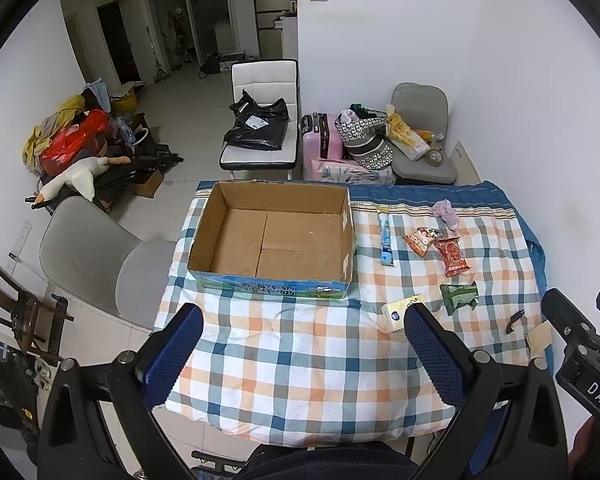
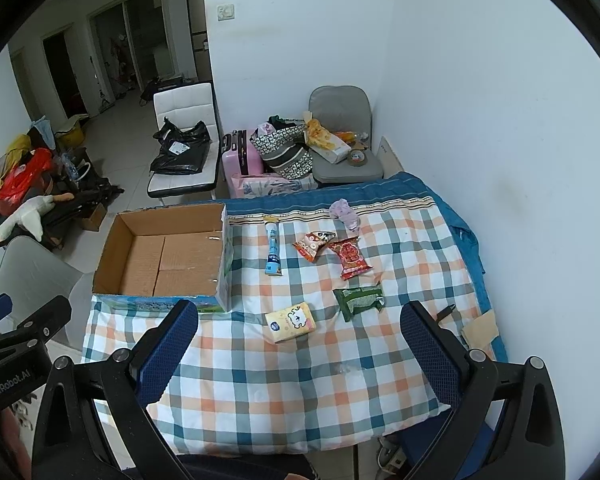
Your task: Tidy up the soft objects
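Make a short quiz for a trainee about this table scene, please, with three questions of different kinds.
1. True or false: the cardboard box is empty.
2. Which item lies nearest the right tongs? A) tissue pack B) purple cloth C) blue tube
3. Fill in: the green packet lies to the ___ of the box.

Key: 1 true; 2 A; 3 right.

Walls: plain white, a switch plate (image 2: 225, 12) high up.
Floor: pale tiles (image 1: 188, 128), reaching back to dark glass doors (image 1: 204, 12).
Seating: white chair (image 1: 264, 120) holding a black bag (image 1: 258, 124); grey chair (image 2: 342, 136) in the corner; another grey chair (image 1: 100, 256) beside the table.
Clutter: pink suitcase (image 2: 240, 152); heap of bags and a plush goose (image 1: 80, 176) along the left wall.
Light: dim, even indoor.
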`<state>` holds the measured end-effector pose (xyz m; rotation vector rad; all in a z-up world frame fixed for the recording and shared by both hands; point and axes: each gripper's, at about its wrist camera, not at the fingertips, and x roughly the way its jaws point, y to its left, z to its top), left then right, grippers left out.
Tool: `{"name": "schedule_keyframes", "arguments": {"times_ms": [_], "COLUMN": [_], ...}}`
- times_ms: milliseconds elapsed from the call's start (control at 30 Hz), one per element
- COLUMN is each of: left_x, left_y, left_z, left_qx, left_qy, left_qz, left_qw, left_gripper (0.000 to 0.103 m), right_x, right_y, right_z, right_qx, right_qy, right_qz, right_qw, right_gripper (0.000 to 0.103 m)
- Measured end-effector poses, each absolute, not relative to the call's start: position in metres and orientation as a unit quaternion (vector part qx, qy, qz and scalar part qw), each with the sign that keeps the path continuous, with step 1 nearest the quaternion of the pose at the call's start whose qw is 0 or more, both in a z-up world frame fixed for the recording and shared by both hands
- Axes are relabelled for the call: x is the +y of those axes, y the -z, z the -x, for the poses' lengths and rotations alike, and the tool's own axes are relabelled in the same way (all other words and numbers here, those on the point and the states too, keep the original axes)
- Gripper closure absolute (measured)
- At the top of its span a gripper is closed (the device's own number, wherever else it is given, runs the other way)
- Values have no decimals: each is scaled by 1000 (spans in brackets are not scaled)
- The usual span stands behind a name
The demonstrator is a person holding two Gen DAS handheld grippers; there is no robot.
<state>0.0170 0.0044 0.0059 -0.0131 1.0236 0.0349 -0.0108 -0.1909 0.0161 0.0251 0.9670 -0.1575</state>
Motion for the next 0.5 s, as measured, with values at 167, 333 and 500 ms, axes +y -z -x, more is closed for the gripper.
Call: {"name": "schedule_keyframes", "arguments": {"times_ms": [167, 333, 500], "left_x": [4, 2, -1], "left_y": [-6, -7, -5], "left_z": [-17, -18, -18], "left_qx": [489, 489, 488], "left_qy": [-16, -16, -15], "left_qz": [5, 5, 5], "left_qw": [872, 872, 873], "left_gripper": [0, 0, 0], "right_x": [-191, -191, -198], "right_y": [-16, -17, -18], "right_z": [7, 10, 6], "right_qx": [464, 465, 464], "right_qy": [77, 75, 79], "right_qz": [-11, -13, -13], "right_qw": [883, 882, 882], "right_gripper": [0, 0, 0]}}
